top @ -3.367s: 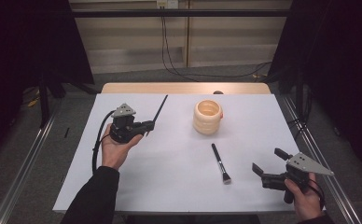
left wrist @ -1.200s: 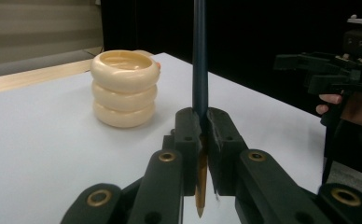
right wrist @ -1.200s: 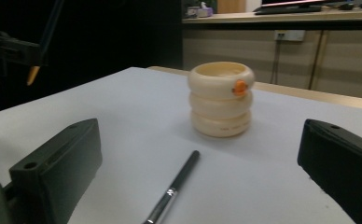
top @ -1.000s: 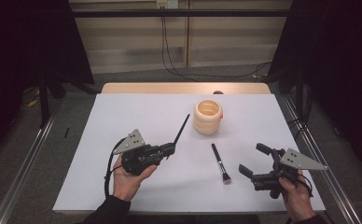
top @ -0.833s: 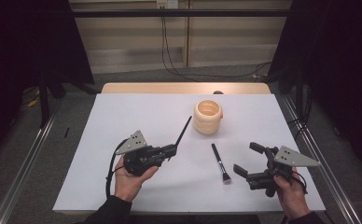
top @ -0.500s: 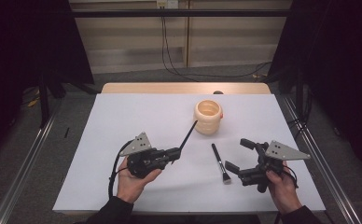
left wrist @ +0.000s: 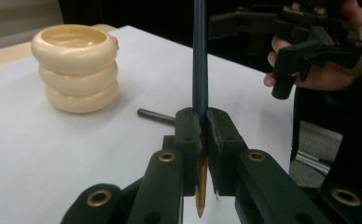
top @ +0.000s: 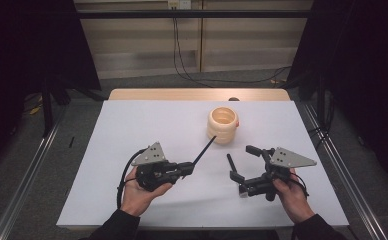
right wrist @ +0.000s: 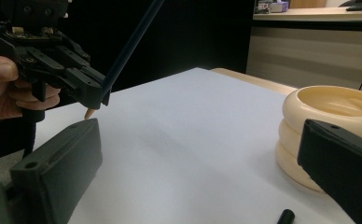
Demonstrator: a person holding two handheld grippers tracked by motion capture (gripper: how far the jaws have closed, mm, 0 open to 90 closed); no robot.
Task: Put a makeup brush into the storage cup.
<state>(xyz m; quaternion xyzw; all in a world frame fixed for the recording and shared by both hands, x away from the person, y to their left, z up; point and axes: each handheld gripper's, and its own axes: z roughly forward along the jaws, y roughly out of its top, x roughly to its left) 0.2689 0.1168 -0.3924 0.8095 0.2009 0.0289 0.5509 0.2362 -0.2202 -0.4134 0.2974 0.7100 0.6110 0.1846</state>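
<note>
My left gripper (top: 188, 167) (left wrist: 201, 125) is shut on a slim dark pencil (top: 204, 149) (left wrist: 199, 65). The pencil's tan point (left wrist: 200, 205) sticks out behind the jaws, and its long end slants toward a cream ribbed cup (top: 223, 125) (left wrist: 75, 67) (right wrist: 328, 126). A black brush (top: 230, 161) (left wrist: 155, 115) lies on the white table between the hands. My right gripper (top: 245, 163) (right wrist: 202, 177) stands open, straddling the brush's near end with nothing pinched. In the right gripper view the left gripper (right wrist: 93, 95) holds the pencil (right wrist: 130, 46) up at the left.
The white table top (top: 147, 125) has bare room at the left and at the back. A wooden strip (top: 197, 94) runs along its far edge. Metal rails (top: 332, 160) flank the table, and cables trail on the floor behind.
The right gripper has slid left to the brush, jaws still open. The left gripper, which earlier came from the back left with the pencil, has held still for the last second.
</note>
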